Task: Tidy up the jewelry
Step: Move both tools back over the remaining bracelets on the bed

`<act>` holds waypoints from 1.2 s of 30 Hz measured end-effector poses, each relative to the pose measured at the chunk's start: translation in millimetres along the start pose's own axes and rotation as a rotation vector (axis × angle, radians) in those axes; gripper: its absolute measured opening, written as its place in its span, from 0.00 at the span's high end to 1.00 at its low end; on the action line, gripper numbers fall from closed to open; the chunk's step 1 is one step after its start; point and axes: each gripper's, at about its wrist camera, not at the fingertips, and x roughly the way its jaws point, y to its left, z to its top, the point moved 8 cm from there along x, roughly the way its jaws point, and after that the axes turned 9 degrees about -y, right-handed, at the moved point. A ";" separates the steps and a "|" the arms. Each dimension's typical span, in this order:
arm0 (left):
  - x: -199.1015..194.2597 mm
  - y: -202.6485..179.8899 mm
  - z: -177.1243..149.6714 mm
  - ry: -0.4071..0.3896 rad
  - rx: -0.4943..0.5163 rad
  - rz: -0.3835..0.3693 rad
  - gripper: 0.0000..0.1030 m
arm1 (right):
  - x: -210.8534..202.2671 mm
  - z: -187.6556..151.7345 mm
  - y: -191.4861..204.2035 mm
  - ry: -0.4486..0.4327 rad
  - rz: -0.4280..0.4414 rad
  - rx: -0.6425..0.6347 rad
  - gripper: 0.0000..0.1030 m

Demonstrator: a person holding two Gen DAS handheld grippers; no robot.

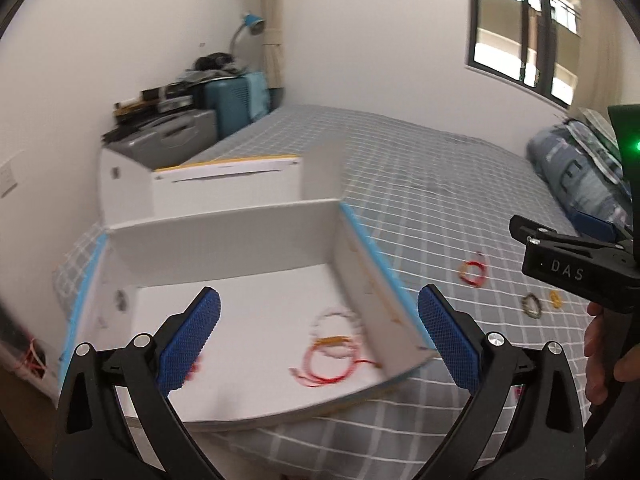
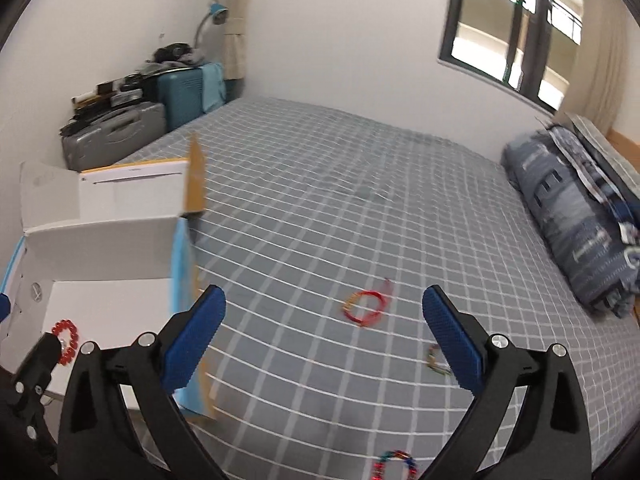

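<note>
A white cardboard box point(image 1: 224, 244) with open flaps lies on the checked bed. Inside it rest a red cord bracelet point(image 1: 326, 366) and a pale beaded bracelet point(image 1: 338, 320). My left gripper point(image 1: 318, 340) hovers open above the box floor, nothing between its blue pads. On the sheet to the right lie a red-and-gold bracelet point(image 1: 473, 272), a dark beaded one point(image 1: 532, 305) and a small yellow piece point(image 1: 555, 299). My right gripper point(image 2: 324, 336) stands open over the sheet, with the red-and-gold bracelet point(image 2: 366, 307) beyond it, a dark beaded bracelet point(image 2: 436, 360) by its right finger and a multicoloured one point(image 2: 396, 466) below. A red bead bracelet point(image 2: 66, 338) lies in the box point(image 2: 100, 240).
Suitcases point(image 1: 176, 132) and stacked clutter stand at the bed's far left corner under a blue lamp point(image 1: 252, 24). A folded blue quilt point(image 2: 572, 216) lies along the right side. A window point(image 1: 528, 28) is in the far wall. A hand point(image 1: 604, 352) holds the right gripper's handle.
</note>
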 end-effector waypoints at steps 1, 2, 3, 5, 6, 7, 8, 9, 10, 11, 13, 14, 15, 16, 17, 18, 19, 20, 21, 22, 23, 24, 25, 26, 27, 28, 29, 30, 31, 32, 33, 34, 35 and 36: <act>0.9 -12.3 -1.2 0.002 0.012 -0.017 0.05 | -0.9 -3.1 -11.3 0.009 -0.001 0.011 0.08; 1.1 -23.1 -2.4 0.003 0.023 -0.034 0.05 | -2.9 -6.0 -19.3 0.012 -0.006 0.019 0.08; 0.2 -32.0 -3.3 0.001 0.029 -0.047 0.05 | -4.4 -8.6 -29.7 0.013 -0.015 0.026 0.08; -1.8 -51.0 -6.4 -0.002 0.047 -0.068 0.05 | -6.1 -13.8 -47.4 0.018 -0.035 0.032 0.08; -2.0 -61.7 -7.8 -0.003 0.053 -0.082 0.05 | -6.1 -14.4 -51.8 0.020 -0.041 0.034 0.08; -2.2 -72.9 -9.7 -0.003 0.061 -0.099 0.05 | -6.4 -17.0 -61.1 0.023 -0.051 0.039 0.08; -1.9 -83.0 -12.0 0.001 0.069 -0.115 0.05 | -6.8 -19.9 -71.2 0.026 -0.058 0.047 0.08; -1.2 -91.5 -13.3 0.005 0.075 -0.128 0.05 | -7.5 -22.5 -77.3 0.029 -0.057 0.057 0.08; -0.8 -100.3 -14.9 0.007 0.083 -0.146 0.05 | -8.8 -25.5 -84.9 0.034 -0.054 0.073 0.08; 0.1 -109.0 -16.7 0.007 0.093 -0.161 0.05 | -9.8 -27.4 -89.6 0.037 -0.056 0.082 0.08; 3.8 -125.9 -20.8 0.010 0.111 -0.173 0.05 | -12.4 -33.5 -105.8 0.039 -0.067 0.085 0.08; 6.4 -133.5 -23.2 0.016 0.112 -0.184 0.05 | -12.6 -35.7 -110.1 0.040 -0.073 0.084 0.08; 8.4 -138.5 -25.5 0.023 0.113 -0.191 0.05 | -12.4 -38.2 -117.8 0.040 -0.080 0.089 0.08; 11.2 -146.3 -29.4 0.034 0.117 -0.200 0.05 | -11.3 -40.8 -126.9 0.043 -0.086 0.100 0.08; 13.0 -151.7 -32.3 0.040 0.121 -0.208 0.05 | -11.5 -44.0 -134.1 0.044 -0.090 0.109 0.08; 15.8 -160.5 -36.2 0.048 0.132 -0.218 0.05 | -9.4 -47.2 -143.8 0.048 -0.095 0.125 0.08; 18.7 -169.1 -40.5 0.056 0.147 -0.226 0.05 | -7.5 -50.0 -150.8 0.051 -0.097 0.140 0.08; 21.6 -177.2 -45.0 0.062 0.159 -0.236 0.05 | -4.5 -53.3 -159.2 0.058 -0.098 0.160 0.08; 24.0 -180.9 -48.1 0.067 0.165 -0.243 0.05 | -1.2 -56.3 -166.7 0.065 -0.098 0.175 0.08; 26.9 -186.5 -52.6 0.075 0.171 -0.251 0.05 | 3.2 -60.1 -175.1 0.071 -0.102 0.185 0.08; 30.8 -194.1 -58.5 0.087 0.179 -0.261 0.05 | 5.6 -62.4 -179.1 0.075 -0.108 0.187 0.08; 33.0 -198.2 -62.2 0.094 0.183 -0.268 0.05 | 9.8 -65.9 -186.3 0.080 -0.117 0.191 0.08; 35.8 -203.3 -66.6 0.103 0.189 -0.278 0.05 | 12.7 -68.1 -191.1 0.082 -0.122 0.194 0.08; 39.8 -210.2 -73.0 0.116 0.196 -0.295 0.05 | 17.3 -71.8 -197.5 0.088 -0.128 0.202 0.08; 41.9 -214.6 -77.3 0.123 0.198 -0.306 0.05 | 21.3 -74.8 -202.7 0.093 -0.135 0.211 0.08; 44.7 -218.9 -82.1 0.133 0.201 -0.318 0.05 | 24.6 -77.4 -207.4 0.096 -0.139 0.221 0.08; 48.6 -223.9 -89.0 0.148 0.208 -0.330 0.05 | 29.4 -81.6 -214.0 0.098 -0.144 0.234 0.08; 51.2 -226.8 -92.6 0.157 0.214 -0.334 0.05 | 33.1 -84.4 -217.9 0.101 -0.146 0.241 0.08; 54.2 -230.0 -98.2 0.167 0.222 -0.337 0.06 | 37.9 -88.0 -223.0 0.104 -0.151 0.250 0.08; 57.2 -232.5 -102.5 0.177 0.228 -0.337 0.06 | 41.8 -90.5 -226.2 0.108 -0.152 0.256 0.08; 59.9 -234.2 -107.1 0.188 0.230 -0.342 0.06 | 46.0 -93.3 -229.4 0.112 -0.155 0.261 0.08; 61.9 -235.9 -110.8 0.197 0.231 -0.348 0.06 | 52.1 -97.8 -233.5 0.118 -0.163 0.261 0.08; 63.6 -236.9 -113.9 0.203 0.232 -0.349 0.06 | 56.5 -100.3 -236.9 0.122 -0.169 0.261 0.08; 65.9 -238.9 -119.8 0.213 0.234 -0.355 0.06 | 63.1 -106.2 -241.1 0.131 -0.178 0.266 0.08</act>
